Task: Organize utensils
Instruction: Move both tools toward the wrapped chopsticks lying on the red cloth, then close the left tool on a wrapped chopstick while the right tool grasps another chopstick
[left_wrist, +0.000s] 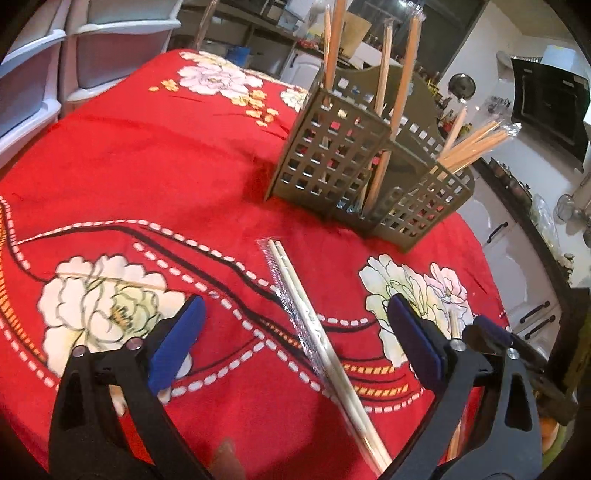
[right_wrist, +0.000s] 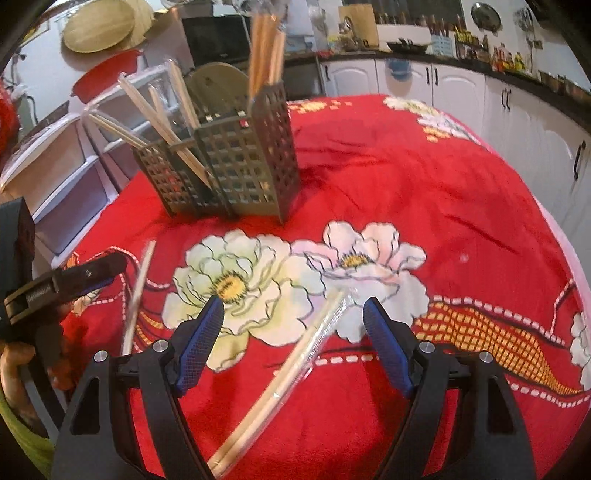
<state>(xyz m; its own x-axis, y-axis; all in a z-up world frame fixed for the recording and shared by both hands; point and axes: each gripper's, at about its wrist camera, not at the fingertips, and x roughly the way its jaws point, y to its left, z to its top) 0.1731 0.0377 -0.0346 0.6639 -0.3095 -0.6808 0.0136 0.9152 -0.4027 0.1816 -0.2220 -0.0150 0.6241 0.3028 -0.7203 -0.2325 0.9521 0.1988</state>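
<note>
both blue-padded claws hang wide apart and hold nothing: the left gripper (left_wrist: 295, 314) straddles a pale wooden chopstick pair in a clear wrapper (left_wrist: 314, 332), the right gripper (right_wrist: 293, 314) another wrapped chopstick pair (right_wrist: 295, 354). both pairs lie flat on the red flowered tablecloth (left_wrist: 147, 166). beyond them stands a grey slotted plastic utensil holder (left_wrist: 332, 155) with chopsticks upright in its compartments.
</note>
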